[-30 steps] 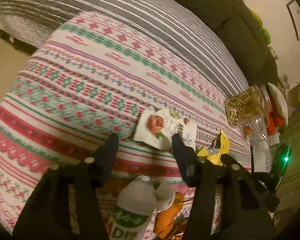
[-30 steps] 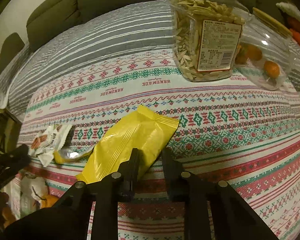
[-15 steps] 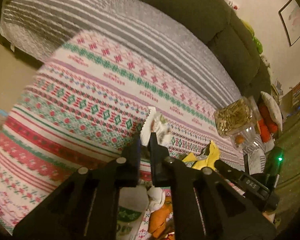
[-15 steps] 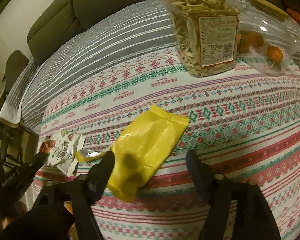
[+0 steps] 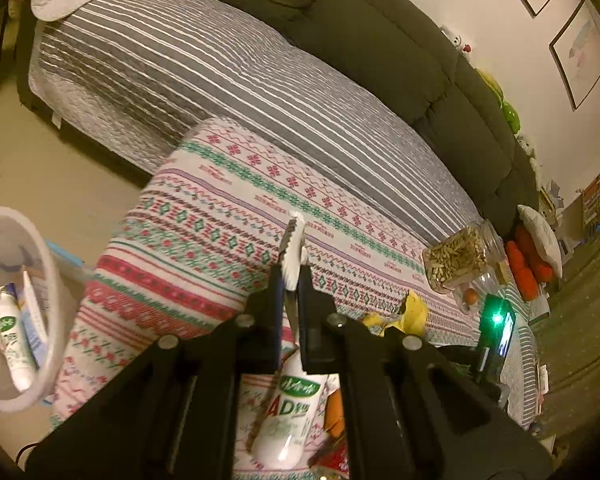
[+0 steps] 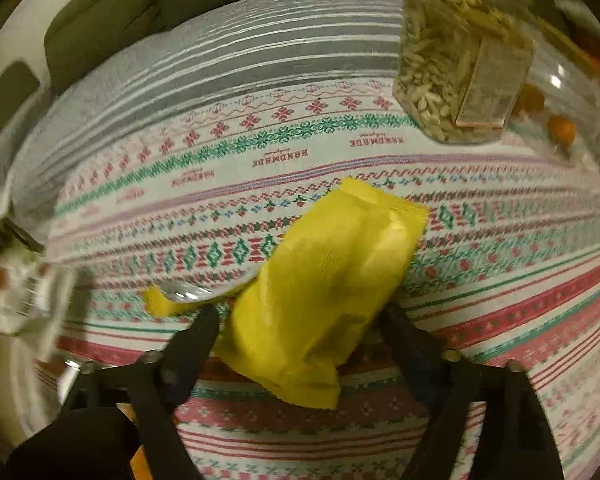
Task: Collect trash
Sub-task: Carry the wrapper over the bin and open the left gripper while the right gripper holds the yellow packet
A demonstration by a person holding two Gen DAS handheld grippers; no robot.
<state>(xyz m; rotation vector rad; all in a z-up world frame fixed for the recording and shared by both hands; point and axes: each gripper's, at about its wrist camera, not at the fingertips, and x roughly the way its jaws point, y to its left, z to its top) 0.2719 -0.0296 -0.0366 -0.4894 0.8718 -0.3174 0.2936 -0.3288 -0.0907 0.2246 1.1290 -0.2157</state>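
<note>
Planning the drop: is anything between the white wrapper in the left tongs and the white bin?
Nothing visible. The left tongs pinch the white wrapper above the patterned tablecloth; the white bin stands open on the floor, left of the table.

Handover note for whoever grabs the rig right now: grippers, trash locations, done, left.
Left gripper: shut on the white snack wrapper, lifted off the patterned tablecloth.
Right gripper: open, jaws have just been closing, straddling the yellow snack bag, pads not pressing it yet.
White bin sits on the floor at the left, already holding a small white bottle and other packaging.
Left to do: drop the wrapper in the bin, grip and bin the yellow bag, then the white drink bottle near the table edge.
</note>
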